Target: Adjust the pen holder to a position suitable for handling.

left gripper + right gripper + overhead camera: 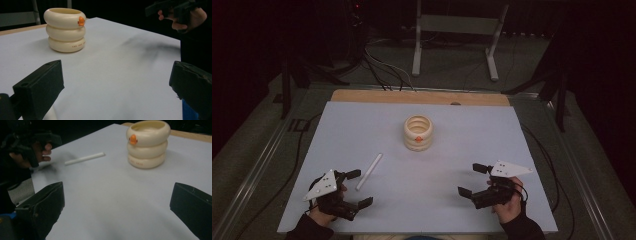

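Note:
A cream ringed cup (418, 132) with an orange mark stands upright at the middle of the white mat; it is also in the left gripper view (65, 30) and the right gripper view (147, 143). A white stick (369, 171) lies flat left of centre, just beyond my left gripper (359, 188), which is open and empty. The stick (84, 158) shows in the right gripper view too. My right gripper (473, 179) is open near the front right, nothing between its jaws. In both gripper views the jaws stand wide apart over bare mat.
The white mat (462, 130) covers a wooden table whose far edge (422, 97) shows. A metal stand (454, 30) and cables sit on the floor beyond. Rails run along both sides of the table.

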A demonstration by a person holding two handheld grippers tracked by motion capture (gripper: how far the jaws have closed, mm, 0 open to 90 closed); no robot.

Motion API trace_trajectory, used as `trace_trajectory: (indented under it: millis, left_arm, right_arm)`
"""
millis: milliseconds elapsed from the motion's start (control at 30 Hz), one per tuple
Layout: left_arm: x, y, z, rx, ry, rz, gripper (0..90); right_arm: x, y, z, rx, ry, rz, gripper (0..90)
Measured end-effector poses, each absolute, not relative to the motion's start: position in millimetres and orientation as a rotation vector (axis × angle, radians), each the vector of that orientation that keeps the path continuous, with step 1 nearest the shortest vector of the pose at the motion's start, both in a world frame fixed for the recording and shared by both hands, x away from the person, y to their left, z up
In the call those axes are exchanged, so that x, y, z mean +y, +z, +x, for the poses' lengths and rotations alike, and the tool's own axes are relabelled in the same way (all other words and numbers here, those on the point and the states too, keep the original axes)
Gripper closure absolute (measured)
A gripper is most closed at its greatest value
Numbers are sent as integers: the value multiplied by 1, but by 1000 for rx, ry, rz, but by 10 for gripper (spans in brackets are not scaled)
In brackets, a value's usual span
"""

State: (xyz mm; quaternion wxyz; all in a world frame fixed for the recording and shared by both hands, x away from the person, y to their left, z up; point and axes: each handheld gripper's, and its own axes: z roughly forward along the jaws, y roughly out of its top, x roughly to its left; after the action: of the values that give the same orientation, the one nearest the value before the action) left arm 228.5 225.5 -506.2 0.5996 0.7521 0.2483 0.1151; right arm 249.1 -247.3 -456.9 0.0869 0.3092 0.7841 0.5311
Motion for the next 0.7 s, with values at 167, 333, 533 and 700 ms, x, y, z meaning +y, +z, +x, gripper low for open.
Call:
trace_trajectory:
  millis: [167,333,533,700]
  left_arm:
    - [226,-505,228,574,270,1737,0]
    - [225,-506,228,571,263,1743,0]
    - [226,-505,228,569,266,1742,0]
    - [226,-506,228,568,264,1743,0]
  right_arm:
    - [-243,-441,259,2312,1589,916,0]
    - [-237,-428,269,2291,1603,915,0]
    - [-230,-418,282,2306,1609,895,0]
    - [-224,-412,292,2303,1613,900,0]
